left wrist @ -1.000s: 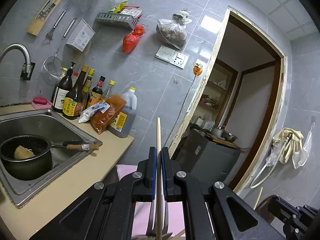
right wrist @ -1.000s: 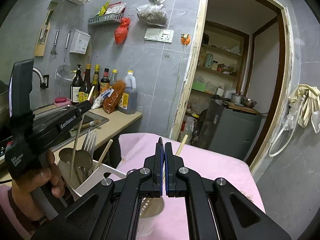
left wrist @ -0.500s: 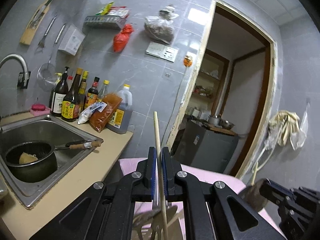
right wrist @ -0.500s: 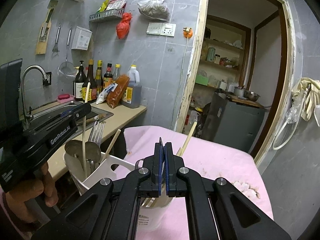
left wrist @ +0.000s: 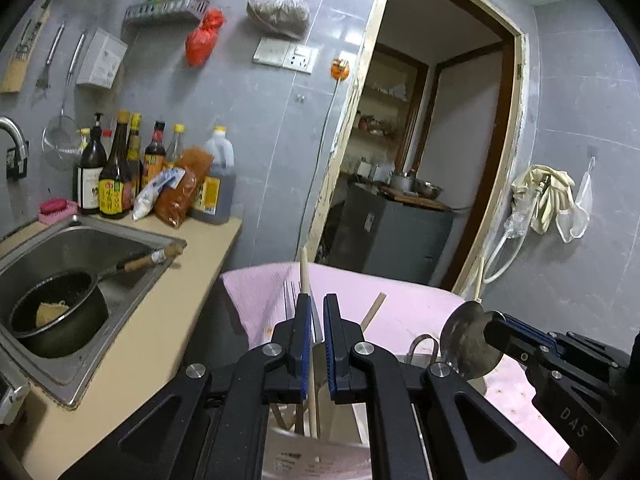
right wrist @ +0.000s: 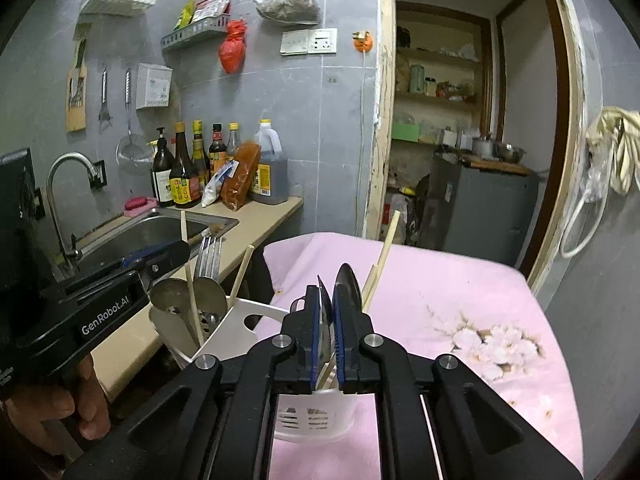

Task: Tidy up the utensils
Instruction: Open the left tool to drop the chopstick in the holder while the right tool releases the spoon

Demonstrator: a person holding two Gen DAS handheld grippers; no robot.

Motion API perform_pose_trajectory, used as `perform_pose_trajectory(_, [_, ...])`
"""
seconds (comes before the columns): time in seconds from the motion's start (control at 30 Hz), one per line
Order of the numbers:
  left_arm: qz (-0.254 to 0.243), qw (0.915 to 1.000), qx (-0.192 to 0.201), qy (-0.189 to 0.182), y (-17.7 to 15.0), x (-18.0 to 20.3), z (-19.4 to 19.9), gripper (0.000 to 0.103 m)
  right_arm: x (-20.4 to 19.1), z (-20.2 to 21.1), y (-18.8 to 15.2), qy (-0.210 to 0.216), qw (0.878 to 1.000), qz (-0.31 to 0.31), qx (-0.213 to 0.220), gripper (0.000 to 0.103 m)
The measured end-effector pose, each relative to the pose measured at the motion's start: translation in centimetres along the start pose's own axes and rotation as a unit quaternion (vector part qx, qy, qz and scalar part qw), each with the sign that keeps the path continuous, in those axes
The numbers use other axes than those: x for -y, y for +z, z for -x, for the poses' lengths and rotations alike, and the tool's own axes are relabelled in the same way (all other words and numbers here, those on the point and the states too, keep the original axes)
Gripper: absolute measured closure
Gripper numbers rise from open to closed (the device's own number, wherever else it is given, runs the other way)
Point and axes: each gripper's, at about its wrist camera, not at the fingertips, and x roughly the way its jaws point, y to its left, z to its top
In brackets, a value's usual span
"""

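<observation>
A white utensil holder (right wrist: 224, 336) stands on the pink cloth and holds spoons, forks (right wrist: 208, 260) and chopsticks. My left gripper (left wrist: 316, 320) sits over the holder (left wrist: 312, 456) with a wooden chopstick (left wrist: 306, 280) between its slightly parted jaws; the chopstick's lower end is down in the holder. The left gripper also shows in the right wrist view (right wrist: 176, 256). My right gripper (right wrist: 327, 312) is shut on a metal spoon (right wrist: 348, 280) above the holder. The spoon's bowl shows in the left wrist view (left wrist: 466, 340).
The table wears a pink floral cloth (right wrist: 460, 300). A counter (left wrist: 132, 344) to the left has a steel sink (left wrist: 80, 240) with a black pot (left wrist: 56, 312) and several sauce bottles (left wrist: 116, 172). A doorway (left wrist: 420, 160) opens behind.
Both grippers have come down toward the holder. The left jaws have parted a little and the chopstick has sunk lower. The right gripper now shows a spoon between its jaws.
</observation>
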Motion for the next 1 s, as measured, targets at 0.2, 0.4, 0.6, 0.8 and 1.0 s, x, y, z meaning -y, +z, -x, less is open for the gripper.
perform_pose_trajectory(0.2, [0.024,0.9997,-0.008,-0.006,0.2,0.0,0.6,0.067,0.5,0.3,0.0,0.008,1.000,-0.020,-0.001,0.082])
perform_pose_trajectory(0.4, [0.009,0.9998,-0.015,0.004,0.4,0.7,1.6,0.063,1.9,1.2,0.0,0.008,0.999,-0.044,0.009,0.078])
perform_pose_trajectory(0.6, [0.001,0.9999,-0.011,0.012,1.0,1.8,3.3,0.051,4.0,3.7,0.0,0.005,0.997,-0.068,0.026,0.064])
perform_pose_trajectory(0.8, [-0.010,0.9998,0.000,0.017,1.4,4.2,6.3,0.033,6.7,7.2,-0.2,0.002,0.995,-0.086,0.043,0.050])
perform_pose_trajectory(1.0, [-0.008,0.9998,0.009,0.019,1.3,7.0,10.0,0.012,9.5,11.3,-1.1,0.001,0.994,-0.099,0.056,0.027])
